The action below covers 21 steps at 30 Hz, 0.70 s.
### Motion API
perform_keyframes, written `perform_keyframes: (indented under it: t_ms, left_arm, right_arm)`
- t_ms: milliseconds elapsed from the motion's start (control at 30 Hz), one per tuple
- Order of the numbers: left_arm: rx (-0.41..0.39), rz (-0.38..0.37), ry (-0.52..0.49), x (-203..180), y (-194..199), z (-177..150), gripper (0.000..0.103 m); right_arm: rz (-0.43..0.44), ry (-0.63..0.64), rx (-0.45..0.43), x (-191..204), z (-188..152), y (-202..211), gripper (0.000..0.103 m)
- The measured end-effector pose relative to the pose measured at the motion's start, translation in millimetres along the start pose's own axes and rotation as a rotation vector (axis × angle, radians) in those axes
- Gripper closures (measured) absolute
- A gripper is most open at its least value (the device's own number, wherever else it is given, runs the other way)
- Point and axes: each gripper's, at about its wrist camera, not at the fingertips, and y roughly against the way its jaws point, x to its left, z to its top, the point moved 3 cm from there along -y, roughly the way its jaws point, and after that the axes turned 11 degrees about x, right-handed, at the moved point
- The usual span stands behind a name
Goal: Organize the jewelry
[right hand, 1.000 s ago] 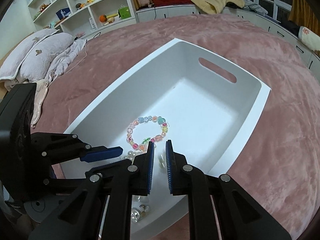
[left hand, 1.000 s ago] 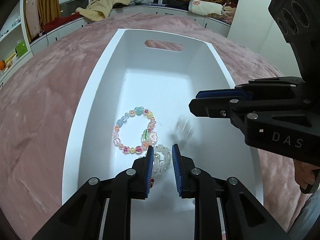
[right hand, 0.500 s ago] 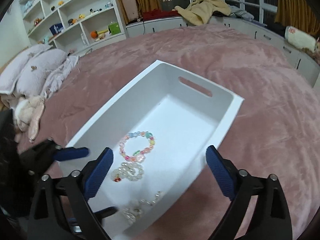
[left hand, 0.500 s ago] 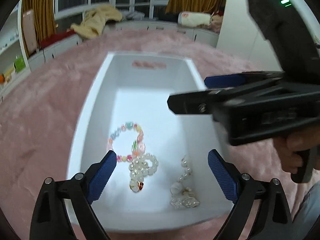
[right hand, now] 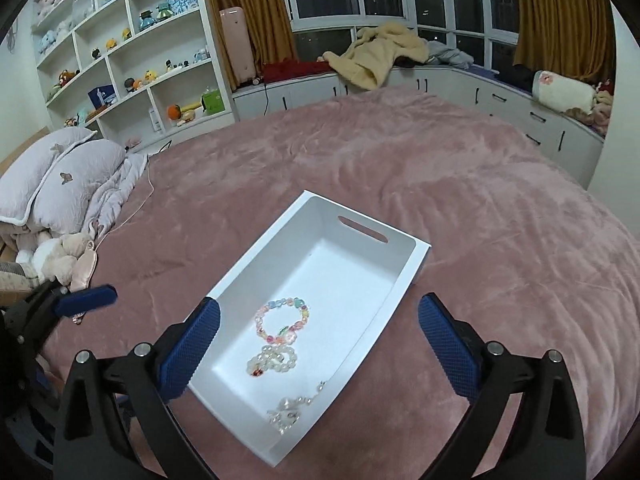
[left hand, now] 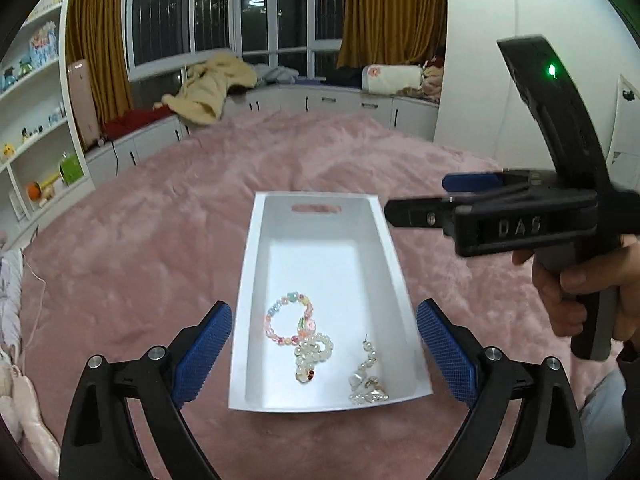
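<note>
A white tray (left hand: 256,264) (right hand: 404,280) lies on the pink bed. In it lie a colourful bead bracelet (left hand: 289,318) (right hand: 283,319), a pearl bracelet (left hand: 314,350) (right hand: 273,359) and a pearl earring piece (left hand: 367,380) (right hand: 294,406). My left gripper (left hand: 324,354) is open and empty, held well above the tray's near end. My right gripper (right hand: 318,350) is open and empty, also high above the tray. The right gripper also shows from the side in the left wrist view (left hand: 500,216), and one left finger (right hand: 86,298) shows in the right wrist view.
Pink blanket (right hand: 480,208) covers the bed all around the tray. Pillows and a crumpled quilt (right hand: 68,172) lie at the left, with soft toys (right hand: 48,256) near them. Shelves (right hand: 132,48) and window cabinets (right hand: 440,76) stand beyond the bed.
Both grippers were shut low inside the tray a second ago. They opened, dropped the pearl bracelet and earring piece in the tray, and have risen far above it.
</note>
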Motion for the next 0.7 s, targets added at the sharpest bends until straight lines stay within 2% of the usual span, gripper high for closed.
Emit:
perform_keyframes:
  t_ms: [100, 300, 600, 700]
  left_arm:
    - [-0.028, 0.026, -0.01, -4, 25, 4, 0.008]
    - [-0.023, 0.06, -0.019, -3, 52, -5, 0.008]
    - [0.029, 0.132, 0.017, 32, 52, -50, 0.008]
    - [0.05, 0.129, 0.036, 45, 45, -57, 0.008]
  right_arm:
    - [-0.034, 0.003, 0.012, 12, -9, 13, 0.005]
    - [-0.099, -0.008, 0.025, 31, -33, 28, 0.005]
    - [-0.152, -0.005, 0.029, 56, -72, 38, 0.005]
    - [-0.159, -0.005, 0.037, 62, -88, 41, 0.005]
